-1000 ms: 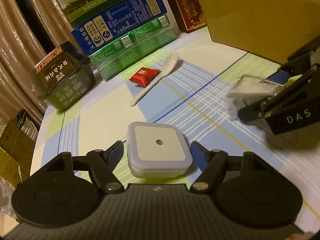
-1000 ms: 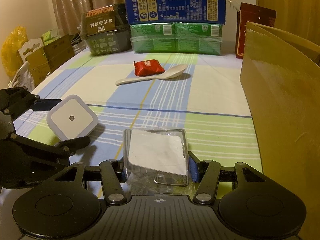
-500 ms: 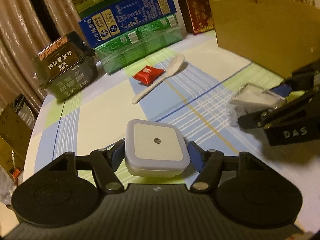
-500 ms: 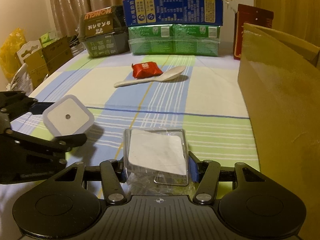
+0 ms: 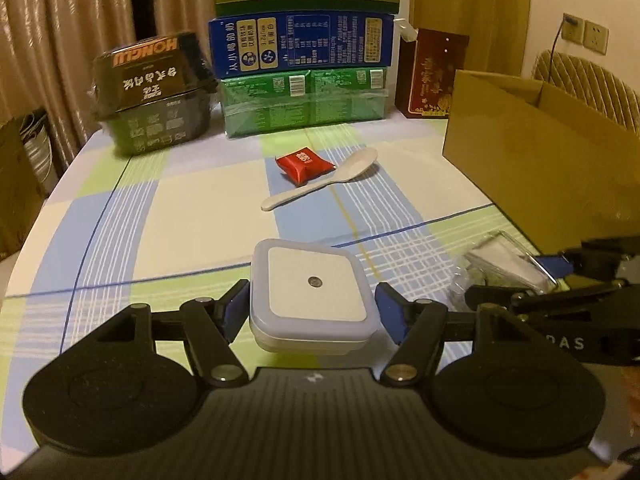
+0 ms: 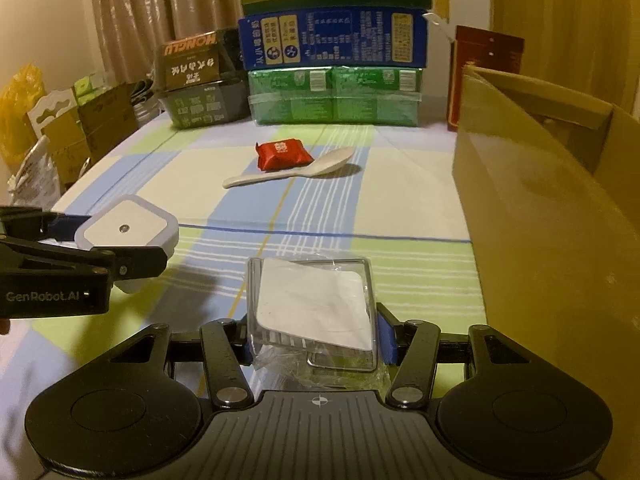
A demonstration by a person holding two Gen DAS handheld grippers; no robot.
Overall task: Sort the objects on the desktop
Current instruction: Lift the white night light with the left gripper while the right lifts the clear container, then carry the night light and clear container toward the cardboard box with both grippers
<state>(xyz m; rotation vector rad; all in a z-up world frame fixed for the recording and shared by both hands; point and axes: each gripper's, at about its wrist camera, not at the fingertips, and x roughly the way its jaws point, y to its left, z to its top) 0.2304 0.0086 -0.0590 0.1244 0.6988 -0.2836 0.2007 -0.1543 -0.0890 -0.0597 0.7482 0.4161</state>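
Plaid tablecloth, stacked blue carton over green cartons, dark red box, beige curtain, wall socket

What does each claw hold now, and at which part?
Left claw: night light, by its two sides. Right claw: clear box, also by its sides.

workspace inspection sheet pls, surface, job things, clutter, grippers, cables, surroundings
surface: checked tablecloth.
job's things: white square box in left gripper; clear plastic case in right gripper; red packet touching white spoon mid-table; open cardboard box at right.
clutter: stacked cartons, black container, red box along far edge.
grippers: both closed on their items.
cables: one at the wall socket.
surroundings: curtains, chair back.
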